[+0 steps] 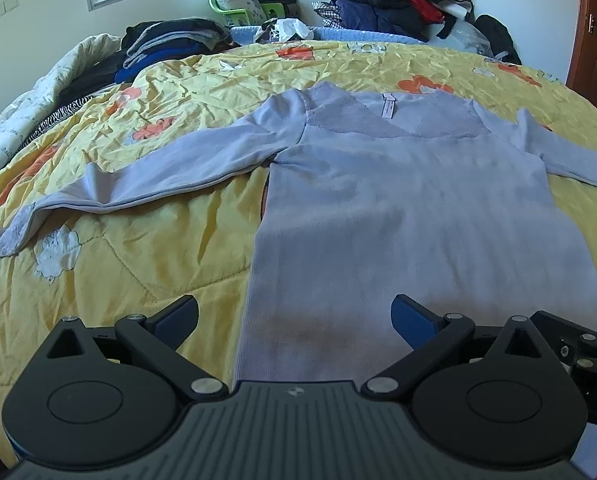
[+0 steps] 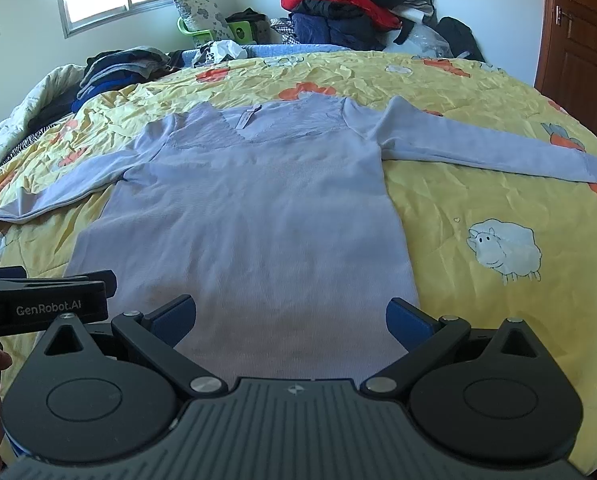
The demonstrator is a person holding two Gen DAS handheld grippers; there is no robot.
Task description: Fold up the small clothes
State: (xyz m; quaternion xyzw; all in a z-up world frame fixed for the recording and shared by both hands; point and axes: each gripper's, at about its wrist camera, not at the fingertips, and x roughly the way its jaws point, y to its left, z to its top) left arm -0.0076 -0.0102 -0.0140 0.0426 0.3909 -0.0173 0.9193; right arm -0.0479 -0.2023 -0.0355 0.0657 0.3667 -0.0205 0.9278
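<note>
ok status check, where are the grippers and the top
Left gripper open, right gripper open, both at the hem. Lilac top flat on the yellow quilt, sleeves spread, unfolded. Nothing on it.

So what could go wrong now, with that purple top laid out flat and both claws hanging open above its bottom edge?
The yellow quilt under the lavender top is crinkled, so a closing left gripper or right gripper might pinch the bedding along with the hem. The sleeves lie spread far to both sides, and could drag or bunch when the body is folded. The two grippers sit close together and may bump.
</note>
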